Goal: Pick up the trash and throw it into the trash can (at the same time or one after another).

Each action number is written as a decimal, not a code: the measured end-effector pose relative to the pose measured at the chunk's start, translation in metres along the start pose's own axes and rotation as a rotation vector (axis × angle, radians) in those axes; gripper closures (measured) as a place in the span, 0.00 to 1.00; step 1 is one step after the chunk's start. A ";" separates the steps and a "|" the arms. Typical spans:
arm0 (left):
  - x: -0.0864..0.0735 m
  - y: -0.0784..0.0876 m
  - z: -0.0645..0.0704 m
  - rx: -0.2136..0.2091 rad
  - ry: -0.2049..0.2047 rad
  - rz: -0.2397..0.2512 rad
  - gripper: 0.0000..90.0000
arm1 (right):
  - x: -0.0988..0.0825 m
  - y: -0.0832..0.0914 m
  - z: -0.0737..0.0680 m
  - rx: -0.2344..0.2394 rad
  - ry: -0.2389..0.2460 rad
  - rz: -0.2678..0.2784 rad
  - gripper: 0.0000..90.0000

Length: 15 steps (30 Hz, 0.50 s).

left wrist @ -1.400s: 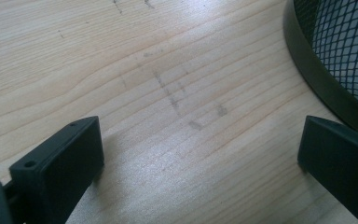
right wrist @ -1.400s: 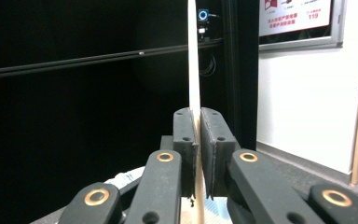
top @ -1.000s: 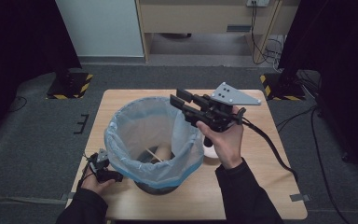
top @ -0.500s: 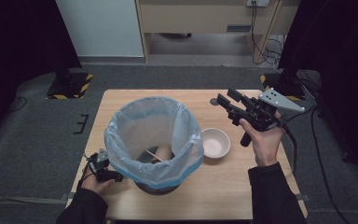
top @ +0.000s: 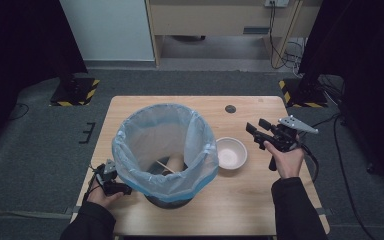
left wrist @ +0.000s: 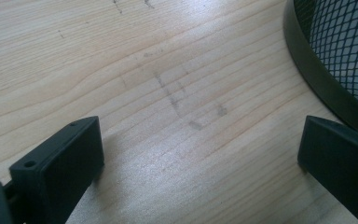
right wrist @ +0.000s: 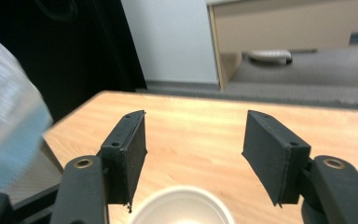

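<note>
Item: bowl (top: 231,153), white, empty, upright on the table (top: 250,210), just beside the bin (top: 166,150).
Item: bin, black mesh, blue liner; debris lies at its bottom.
Right gripper (top: 258,131): I have it just right of the bowl, jaws spread and just been opening, nothing between them; the bowl's rim (right wrist: 182,205) sits below them.
Left gripper (top: 105,172): jaws spread wide on bare table by the bin's base (left wrist: 317,84).
Risk, as I judge it: a shallow bite on the rim tips the bowl, or a push knocks it against the bin and drags the liner.
</note>
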<state>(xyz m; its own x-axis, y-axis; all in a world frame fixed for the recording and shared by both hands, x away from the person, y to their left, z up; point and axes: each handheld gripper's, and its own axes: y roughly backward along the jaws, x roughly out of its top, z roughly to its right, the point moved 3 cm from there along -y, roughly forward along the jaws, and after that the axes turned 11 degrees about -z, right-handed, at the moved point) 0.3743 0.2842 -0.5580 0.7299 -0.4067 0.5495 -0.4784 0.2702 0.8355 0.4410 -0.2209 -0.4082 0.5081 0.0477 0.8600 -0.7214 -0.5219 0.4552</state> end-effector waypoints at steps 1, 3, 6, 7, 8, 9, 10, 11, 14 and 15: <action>0.000 0.000 0.000 0.000 0.000 -0.001 0.00 | -0.005 -0.004 0.003 -0.009 0.004 -0.018 0.42; 0.000 0.000 0.000 0.000 0.000 -0.001 0.00 | -0.019 -0.018 0.010 -0.023 0.002 -0.075 0.40; 0.000 0.000 0.000 0.000 0.000 0.000 0.00 | -0.032 -0.027 0.017 -0.042 0.002 -0.130 0.39; 0.000 0.000 0.000 0.000 0.000 0.000 0.00 | -0.036 -0.029 0.020 -0.045 0.003 -0.143 0.39; 0.000 0.000 0.000 0.000 0.000 0.000 0.00 | -0.036 -0.029 0.020 -0.045 0.003 -0.143 0.39; 0.000 0.000 0.000 0.000 0.000 0.000 0.00 | -0.045 -0.034 0.025 -0.042 -0.014 -0.163 0.39; 0.000 0.000 0.000 0.000 0.000 0.000 0.00 | -0.048 -0.035 0.026 -0.042 -0.020 -0.170 0.39; 0.000 0.000 0.000 0.000 0.000 0.000 0.00 | -0.051 -0.037 0.028 -0.045 -0.025 -0.182 0.39; 0.000 0.000 0.000 0.000 0.000 0.000 0.00 | -0.063 -0.045 0.034 -0.066 -0.029 -0.231 0.39; 0.000 0.000 0.000 0.000 0.000 0.000 0.00 | -0.065 -0.047 0.036 -0.073 -0.029 -0.241 0.39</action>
<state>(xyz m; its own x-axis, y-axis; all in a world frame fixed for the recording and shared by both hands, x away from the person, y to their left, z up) 0.3743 0.2842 -0.5580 0.7299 -0.4067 0.5493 -0.4783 0.2703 0.8356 0.4587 -0.2295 -0.4943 0.6820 0.1377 0.7183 -0.6097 -0.4354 0.6623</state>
